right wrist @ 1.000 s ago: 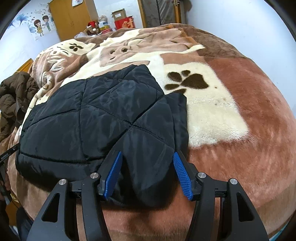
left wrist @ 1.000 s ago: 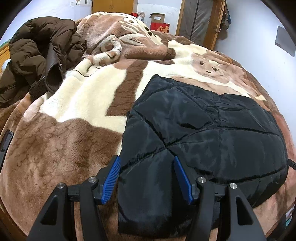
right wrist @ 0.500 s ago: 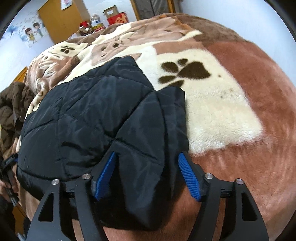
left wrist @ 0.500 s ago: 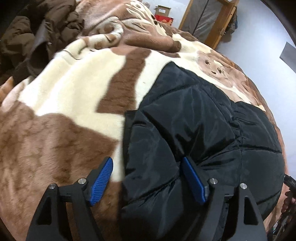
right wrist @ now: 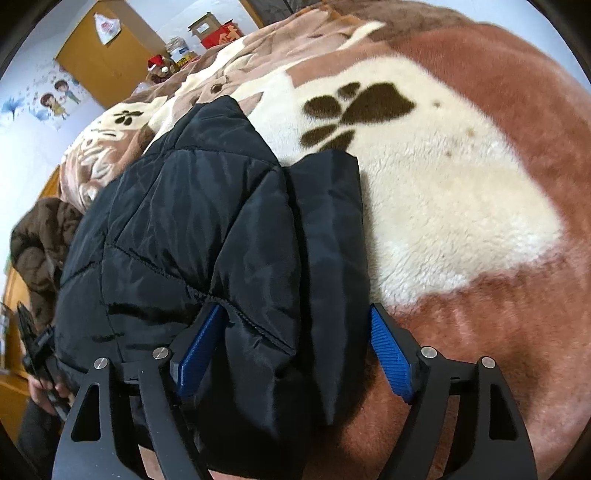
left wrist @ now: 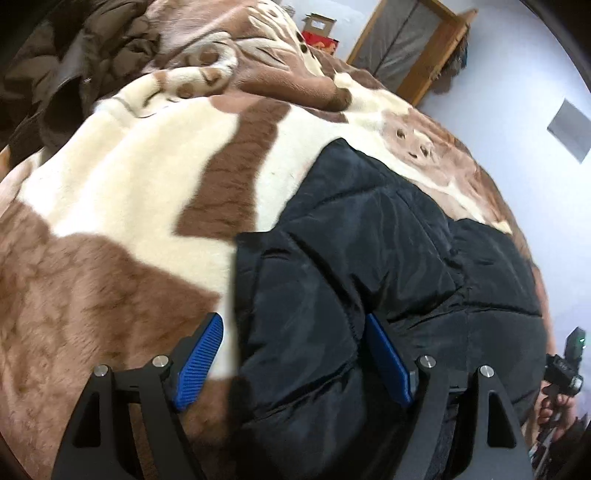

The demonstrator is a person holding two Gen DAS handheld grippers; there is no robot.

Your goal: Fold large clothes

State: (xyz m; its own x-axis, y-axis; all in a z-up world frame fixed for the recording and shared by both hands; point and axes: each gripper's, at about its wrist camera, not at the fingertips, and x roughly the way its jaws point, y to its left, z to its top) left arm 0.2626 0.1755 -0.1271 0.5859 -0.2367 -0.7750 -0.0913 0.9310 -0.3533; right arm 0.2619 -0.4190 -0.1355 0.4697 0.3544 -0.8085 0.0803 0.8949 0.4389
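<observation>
A black quilted jacket [left wrist: 369, 258] lies folded on a brown and cream plush blanket [left wrist: 129, 184] over the bed. My left gripper [left wrist: 295, 354] is low over the jacket's near left edge with its jaws opening. That edge lies between the blue pads, and the left pad [left wrist: 199, 362] stands clear over the blanket. In the right wrist view, the jacket [right wrist: 192, 206] shows its near right corner between the jaws of my right gripper [right wrist: 295, 350], which are also opening. The right pad [right wrist: 391, 358] is free of the cloth.
A brown padded coat [left wrist: 74, 66] is heaped at the bed's far left and is also visible [right wrist: 37, 240] in the right wrist view. Cardboard boxes [left wrist: 317, 27], a wooden door frame [left wrist: 417, 48] and a wooden wardrobe [right wrist: 107, 55] stand beyond the bed. A person's hand [left wrist: 554, 406] shows at the right edge.
Both grippers have sunk closer to the jacket and tilted further down. Their jaws have spread wider, each straddling a near edge of the jacket.
</observation>
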